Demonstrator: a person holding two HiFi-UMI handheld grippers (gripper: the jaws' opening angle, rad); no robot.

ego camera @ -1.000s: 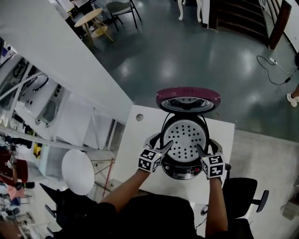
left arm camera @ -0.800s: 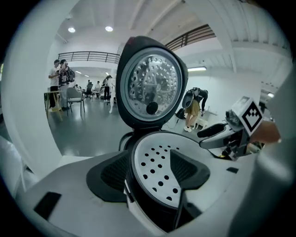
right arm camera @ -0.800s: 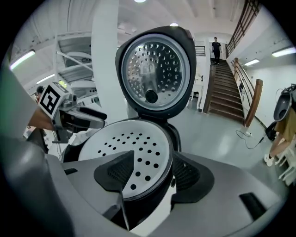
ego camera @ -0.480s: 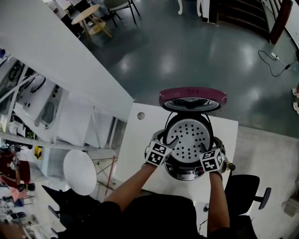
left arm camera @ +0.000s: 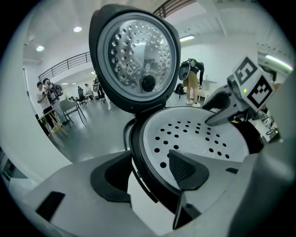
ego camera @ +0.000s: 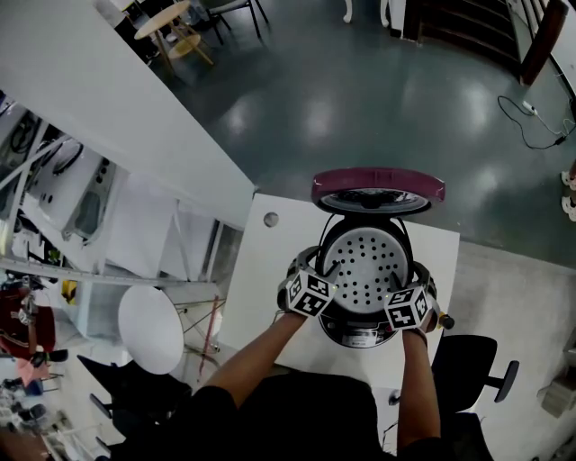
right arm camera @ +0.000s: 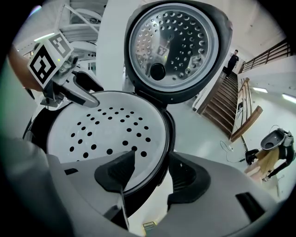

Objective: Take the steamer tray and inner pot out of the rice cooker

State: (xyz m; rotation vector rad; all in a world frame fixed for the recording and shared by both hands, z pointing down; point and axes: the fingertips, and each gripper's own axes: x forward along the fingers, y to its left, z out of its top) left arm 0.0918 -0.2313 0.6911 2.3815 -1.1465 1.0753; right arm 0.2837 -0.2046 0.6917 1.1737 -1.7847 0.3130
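As left claw (left arm camera: 149,159) straddles steamer tray (left arm camera: 199,139) rim, right claw (right arm camera: 152,159) matches

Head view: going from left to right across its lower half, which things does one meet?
White round stool → left gripper → steamer tray → right gripper → black office chair.

A white tabletop (ego camera: 256,270) with a small round hole (ego camera: 270,219) near its far left corner stands on a glossy grey floor (ego camera: 360,108). A black office chair (ego camera: 470,365) sits beside its near right corner, and a round white stool (ego camera: 148,329) stands to its left. Farther off are a wooden round table (ego camera: 164,20), a staircase (ego camera: 459,31) and a floor cable (ego camera: 531,126).
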